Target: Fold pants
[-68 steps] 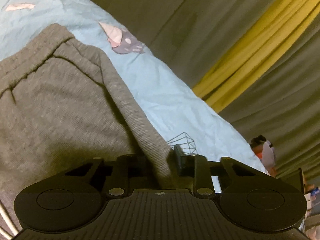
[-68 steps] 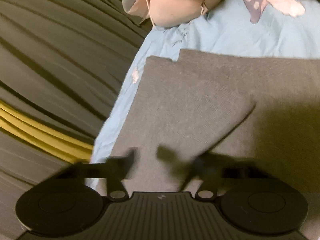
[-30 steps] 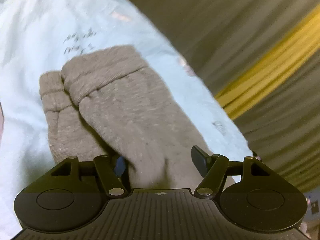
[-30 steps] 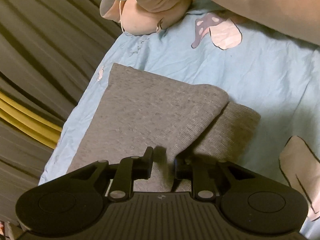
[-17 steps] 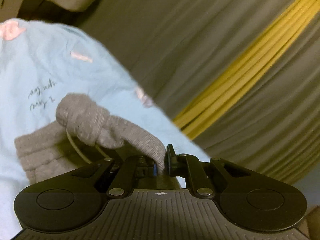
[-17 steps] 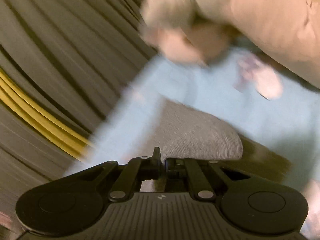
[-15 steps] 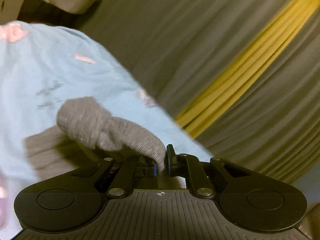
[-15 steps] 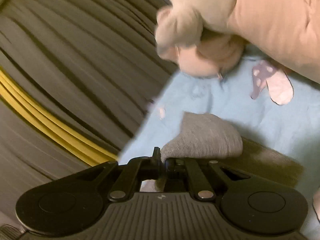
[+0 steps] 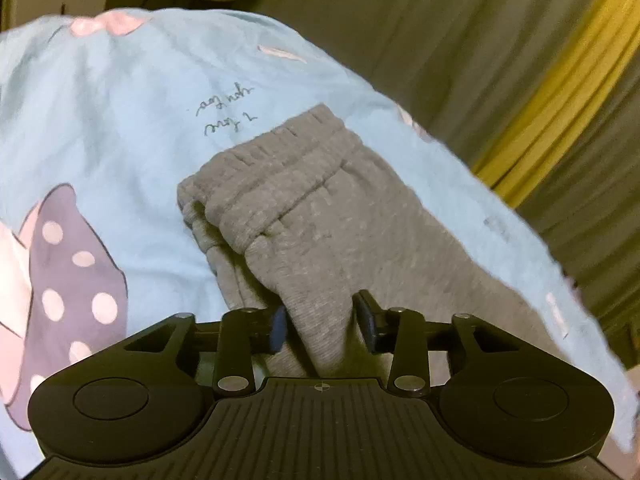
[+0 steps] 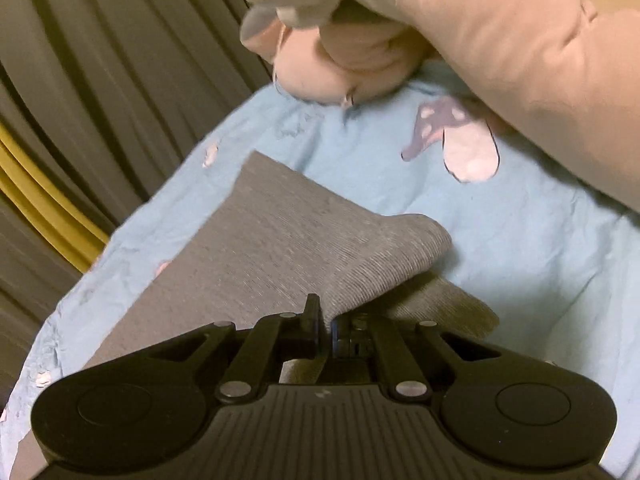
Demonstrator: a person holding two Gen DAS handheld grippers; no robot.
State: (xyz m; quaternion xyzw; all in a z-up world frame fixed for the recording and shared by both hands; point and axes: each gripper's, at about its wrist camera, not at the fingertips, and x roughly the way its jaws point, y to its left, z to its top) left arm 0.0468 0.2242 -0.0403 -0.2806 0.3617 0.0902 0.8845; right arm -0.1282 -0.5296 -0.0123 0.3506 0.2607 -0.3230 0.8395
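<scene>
Grey sweatpants (image 9: pixel 320 216) lie folded on a light blue bedsheet (image 9: pixel 120 120), waistband end pointing away in the left wrist view. My left gripper (image 9: pixel 320 322) is open, its jaws standing on either side of a raised fold of the pants. In the right wrist view the pants (image 10: pixel 272 248) lie folded over, with a lower layer showing under the top layer. My right gripper (image 10: pixel 326 324) is shut on the folded edge of the pants.
A pink plush pillow or toy (image 10: pixel 460 40) lies at the far end of the bed. Grey curtains with a yellow stripe (image 9: pixel 560 92) hang along the bed's side. The sheet carries printed bows (image 9: pixel 72 264). The bed's edge (image 10: pixel 120 232) runs close beside the pants.
My left gripper has opened and let go of the pants fold, which now lies down on the lower layer. My right gripper stays shut on the fabric and has lowered toward the bed.
</scene>
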